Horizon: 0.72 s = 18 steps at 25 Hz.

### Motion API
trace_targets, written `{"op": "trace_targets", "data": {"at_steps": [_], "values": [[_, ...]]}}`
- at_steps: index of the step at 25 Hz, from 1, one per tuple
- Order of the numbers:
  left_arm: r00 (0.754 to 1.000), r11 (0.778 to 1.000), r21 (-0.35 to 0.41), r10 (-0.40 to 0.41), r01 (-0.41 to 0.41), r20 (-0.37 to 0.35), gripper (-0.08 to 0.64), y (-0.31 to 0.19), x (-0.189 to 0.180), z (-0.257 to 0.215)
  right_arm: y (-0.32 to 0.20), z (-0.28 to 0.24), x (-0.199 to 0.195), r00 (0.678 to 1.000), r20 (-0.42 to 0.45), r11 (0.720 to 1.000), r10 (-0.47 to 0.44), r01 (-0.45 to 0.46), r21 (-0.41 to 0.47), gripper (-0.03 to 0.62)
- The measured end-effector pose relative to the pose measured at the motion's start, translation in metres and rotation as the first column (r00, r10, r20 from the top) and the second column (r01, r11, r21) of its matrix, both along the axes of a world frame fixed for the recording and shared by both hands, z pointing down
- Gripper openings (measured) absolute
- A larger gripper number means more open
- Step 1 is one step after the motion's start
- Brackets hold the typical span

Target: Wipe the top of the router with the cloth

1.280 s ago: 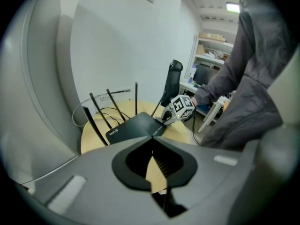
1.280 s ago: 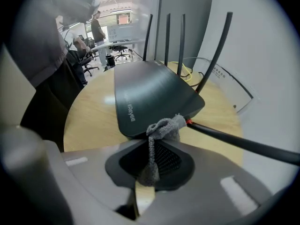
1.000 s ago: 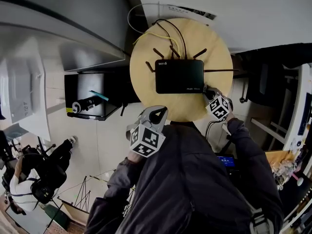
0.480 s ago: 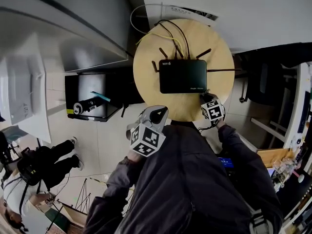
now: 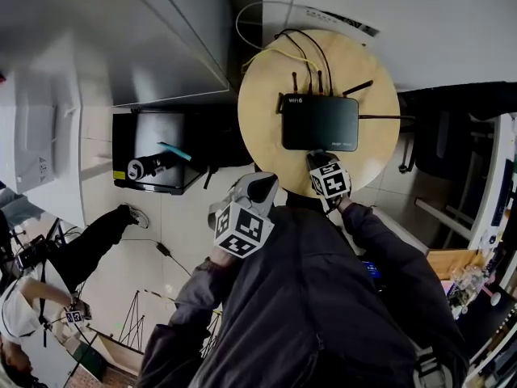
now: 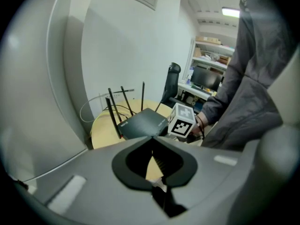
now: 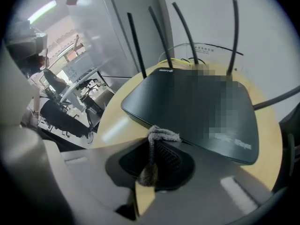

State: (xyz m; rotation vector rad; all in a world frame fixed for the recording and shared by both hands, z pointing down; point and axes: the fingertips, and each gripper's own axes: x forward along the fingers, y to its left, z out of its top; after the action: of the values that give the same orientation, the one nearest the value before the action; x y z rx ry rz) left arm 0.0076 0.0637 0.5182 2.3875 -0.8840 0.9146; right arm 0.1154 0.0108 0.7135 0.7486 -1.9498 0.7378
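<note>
The head view looks steeply down on the router [image 5: 320,122] and desk [image 5: 262,111]; the right gripper view faces both close up, the left gripper view from farther back.

The router [image 5: 320,122] is sitting on the round table [image 5: 262,128], cables [image 5: 303,51] behind, the right gripper [image 5: 316,158]'s cloth [image 7: 161,135] at its near edge.

right gripper view first: only a grey twist of the cloth [image 7: 164,135] pokes past the right gripper [image 7: 154,134], the rest buried between its jaws. a blurred patch sits over part of the router [image 7: 150,104] top, and one antenna [image 7: 276,99] runs off the right edge. head view now: the gripper's own cube covers its jaws, cloth can't be made out, router print too small to read. left gripper view: the right gripper blocks one router corner.
</note>
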Motion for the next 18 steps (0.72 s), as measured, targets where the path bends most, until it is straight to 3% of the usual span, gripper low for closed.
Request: {"op": "trace_targets", "data": {"at_steps": [9,14,18], "values": [[0.998,0.998,-0.016,-0.060,0.060,-0.008,0.000,0.025,-0.039,0.005,0.011,-0.001,-0.073,0.991,0.022,0.992,-0.128,0.128,0.016,0.028],[0.997,0.996,-0.027,-0.080,0.080,-0.014,0.000,0.039,-0.056,0.011,0.014,-0.011,-0.066,0.991,0.026,0.991,-0.130,0.129,0.019,0.028],[0.997,0.996,-0.030,-0.080,0.079,-0.011,0.000,0.050,-0.055,0.018,0.029,-0.041,-0.038,0.990,0.054,0.989,-0.130,0.125,0.083,0.028]]}}
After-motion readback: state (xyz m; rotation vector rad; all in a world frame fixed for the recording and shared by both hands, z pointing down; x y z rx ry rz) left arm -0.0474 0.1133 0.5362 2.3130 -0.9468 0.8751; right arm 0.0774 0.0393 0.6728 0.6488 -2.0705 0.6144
